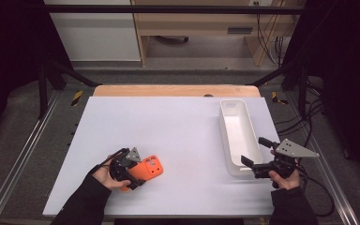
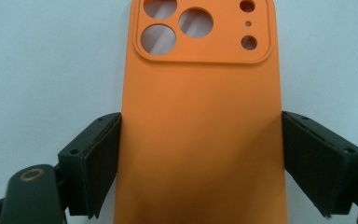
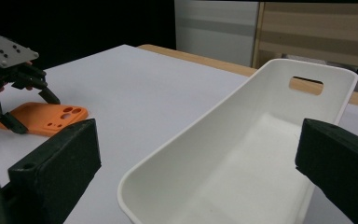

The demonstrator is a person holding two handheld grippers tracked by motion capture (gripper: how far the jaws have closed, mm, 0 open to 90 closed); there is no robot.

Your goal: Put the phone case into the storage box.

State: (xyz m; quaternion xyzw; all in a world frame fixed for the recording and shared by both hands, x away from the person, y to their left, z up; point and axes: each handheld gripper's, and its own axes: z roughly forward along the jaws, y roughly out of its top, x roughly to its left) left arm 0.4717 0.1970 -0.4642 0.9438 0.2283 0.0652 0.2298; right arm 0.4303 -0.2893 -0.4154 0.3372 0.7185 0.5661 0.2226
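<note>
One orange phone case (image 2: 200,126) lying flat on the white tabletop (image 1: 178,126), back side up, camera cutouts at the end farthest from the left gripper (image 1: 130,172). Set between that gripper's two jaws, one black pad along each long edge; pads apparently touching the edges, though real pressure hard to judge from the left gripper view. Held low over the case by the left hand (image 1: 104,177), grey plate on top. Well off toward the other side, one long white bin (image 1: 238,136), empty, with a slot handle in its far end wall. Just at the bin's near end, the right gripper (image 1: 258,157), gripped by the right hand (image 1: 285,178), jaws spread wide with nothing between them, one either side of the bin's near corner in the right gripper view.
</note>
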